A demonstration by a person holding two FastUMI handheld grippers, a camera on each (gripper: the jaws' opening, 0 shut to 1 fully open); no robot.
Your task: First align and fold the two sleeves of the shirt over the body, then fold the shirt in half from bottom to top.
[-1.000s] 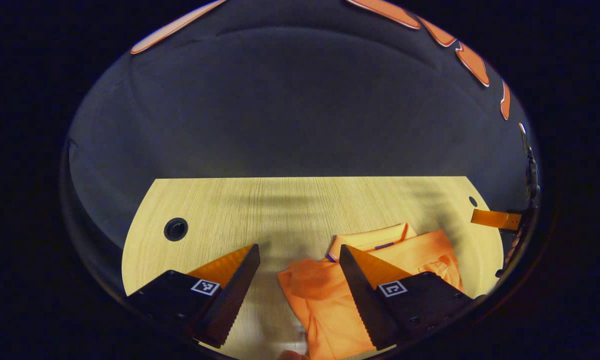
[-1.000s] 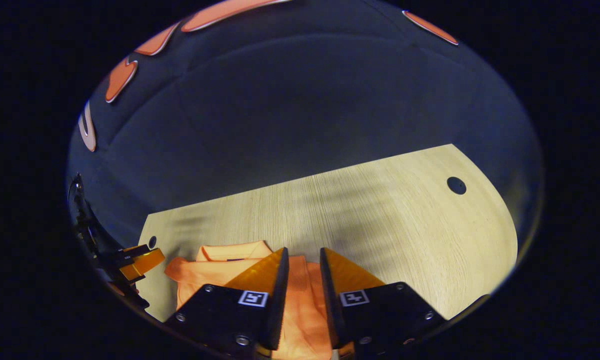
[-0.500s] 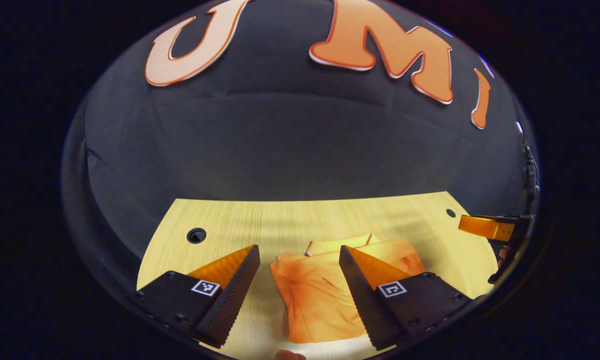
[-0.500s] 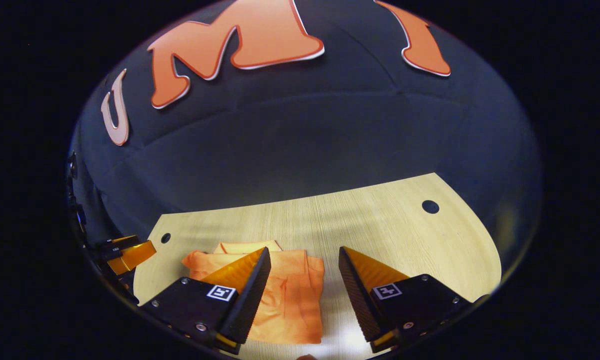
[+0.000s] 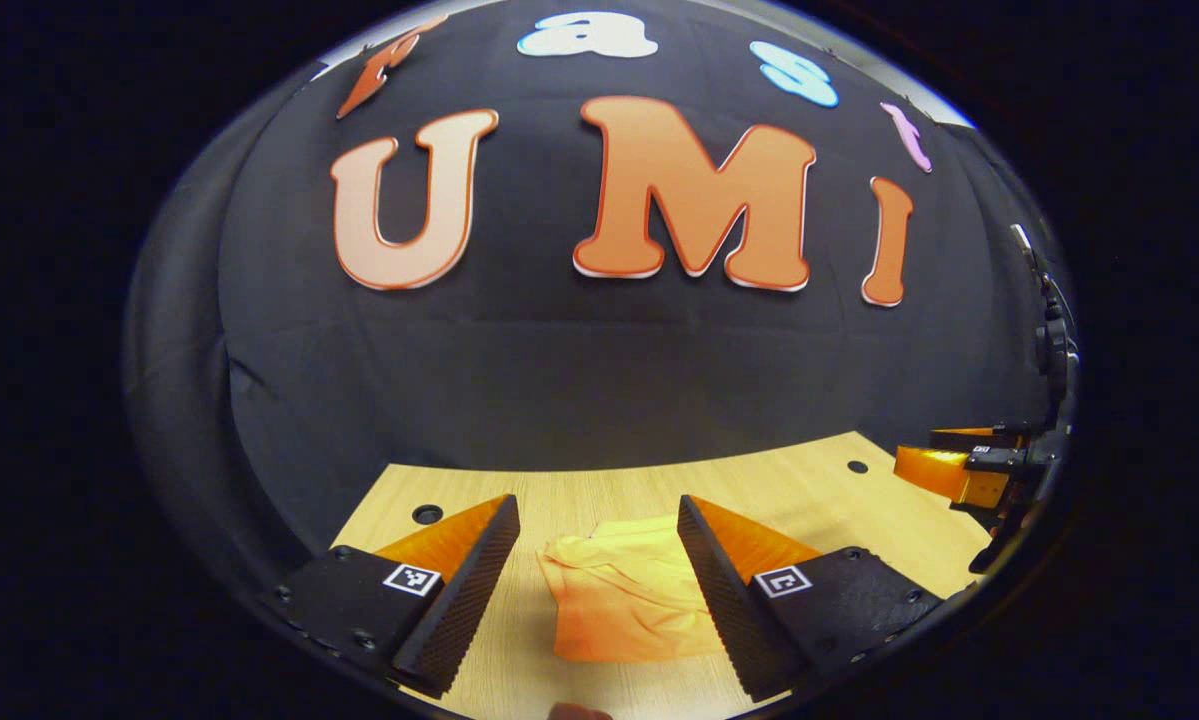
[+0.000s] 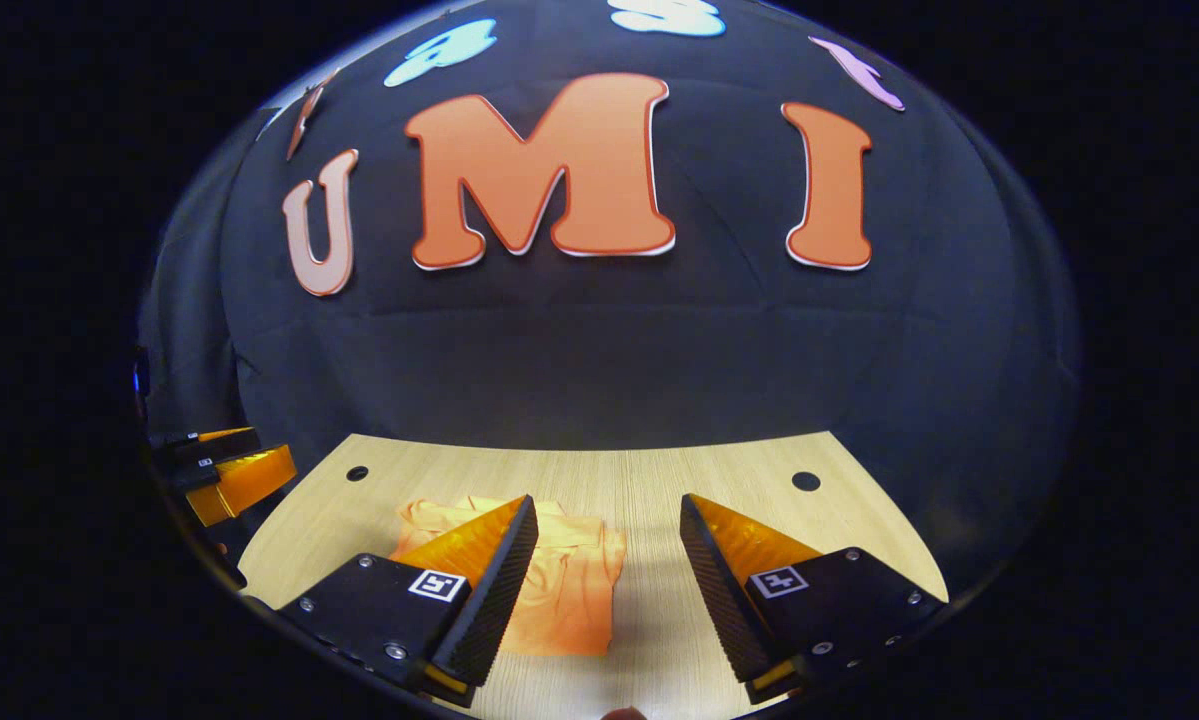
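Left gripper view puts your left gripper (image 5: 599, 560) wide open above the folded shirt (image 5: 624, 605); bare table (image 5: 809, 490) surrounds its edges. Your right gripper (image 6: 607, 555) gapes too.

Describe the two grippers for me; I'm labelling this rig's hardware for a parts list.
Both match. The left gripper and right gripper each have two wedge-shaped fingers tapering to a point, with ridged, saw-tooth inner faces. Each finger sits on a black block with visible screws and a small square black-and-white marker on top. No cables or sleeves can be made out.
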